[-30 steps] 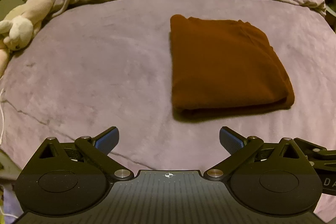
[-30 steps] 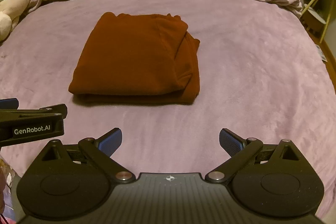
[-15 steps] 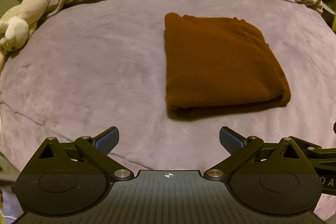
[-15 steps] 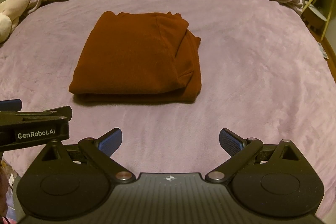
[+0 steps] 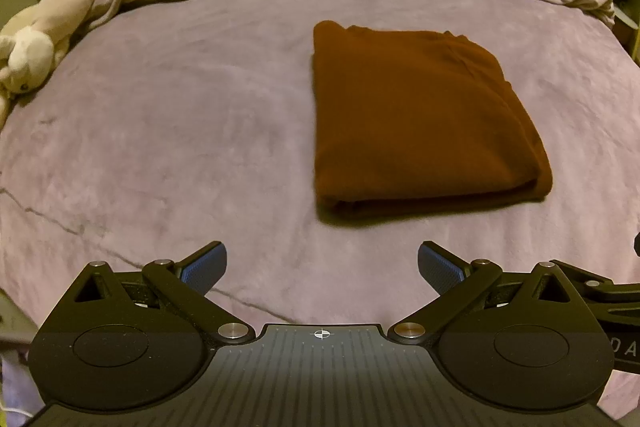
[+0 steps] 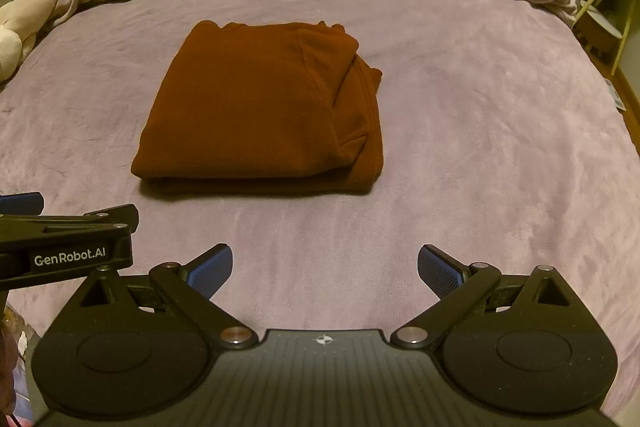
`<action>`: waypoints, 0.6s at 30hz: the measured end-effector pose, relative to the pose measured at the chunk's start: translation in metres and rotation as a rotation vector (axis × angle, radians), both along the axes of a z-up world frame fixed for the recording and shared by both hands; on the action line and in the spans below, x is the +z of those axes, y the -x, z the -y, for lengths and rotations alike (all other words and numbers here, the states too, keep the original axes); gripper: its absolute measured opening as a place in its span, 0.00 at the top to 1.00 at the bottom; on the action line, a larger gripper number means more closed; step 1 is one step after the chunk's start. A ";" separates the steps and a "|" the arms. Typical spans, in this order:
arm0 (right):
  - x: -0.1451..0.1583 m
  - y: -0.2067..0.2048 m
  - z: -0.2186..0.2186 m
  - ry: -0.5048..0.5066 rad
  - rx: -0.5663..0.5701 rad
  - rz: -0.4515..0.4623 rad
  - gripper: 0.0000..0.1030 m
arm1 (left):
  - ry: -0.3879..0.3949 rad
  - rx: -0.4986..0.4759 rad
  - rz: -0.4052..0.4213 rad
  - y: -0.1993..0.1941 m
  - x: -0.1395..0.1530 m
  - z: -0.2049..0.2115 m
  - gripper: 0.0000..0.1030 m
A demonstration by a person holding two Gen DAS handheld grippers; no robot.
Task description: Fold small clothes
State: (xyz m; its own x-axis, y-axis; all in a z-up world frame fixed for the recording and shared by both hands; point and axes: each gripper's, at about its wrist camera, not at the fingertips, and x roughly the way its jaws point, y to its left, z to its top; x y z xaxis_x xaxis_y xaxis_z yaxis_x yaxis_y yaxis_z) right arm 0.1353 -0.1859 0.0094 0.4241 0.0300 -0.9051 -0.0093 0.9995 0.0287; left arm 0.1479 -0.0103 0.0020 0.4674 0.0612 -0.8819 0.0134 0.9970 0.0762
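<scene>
left gripper (image 5: 322, 269) – jaws spread, empty | right gripper (image 6: 325, 269) – jaws spread, empty | brown garment (image 6: 260, 107) folded flat mid-bed on purple blanket (image 6: 480, 147), apart from both grippers

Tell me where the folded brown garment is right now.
The folded brown garment lies flat on the purple bedspread, right of centre in the left wrist view and left of centre in the right wrist view, ahead of both open grippers and untouched.
</scene>
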 end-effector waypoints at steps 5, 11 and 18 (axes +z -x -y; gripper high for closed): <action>0.000 0.001 0.000 0.000 -0.008 -0.001 0.04 | -0.001 -0.005 0.000 0.001 0.000 0.000 0.00; 0.001 0.001 0.000 0.000 -0.009 0.002 0.04 | -0.004 -0.006 0.001 0.003 0.000 0.001 0.00; 0.001 0.001 0.000 -0.001 -0.010 0.003 0.04 | -0.008 -0.004 0.006 0.005 0.001 0.003 0.00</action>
State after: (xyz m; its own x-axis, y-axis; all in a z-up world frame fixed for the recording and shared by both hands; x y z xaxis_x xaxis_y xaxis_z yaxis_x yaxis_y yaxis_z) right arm 0.1338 -0.1855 0.0101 0.4267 0.0265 -0.9040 0.0008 0.9996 0.0297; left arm 0.1429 -0.0134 0.0026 0.4727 0.0662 -0.8788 0.0168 0.9963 0.0841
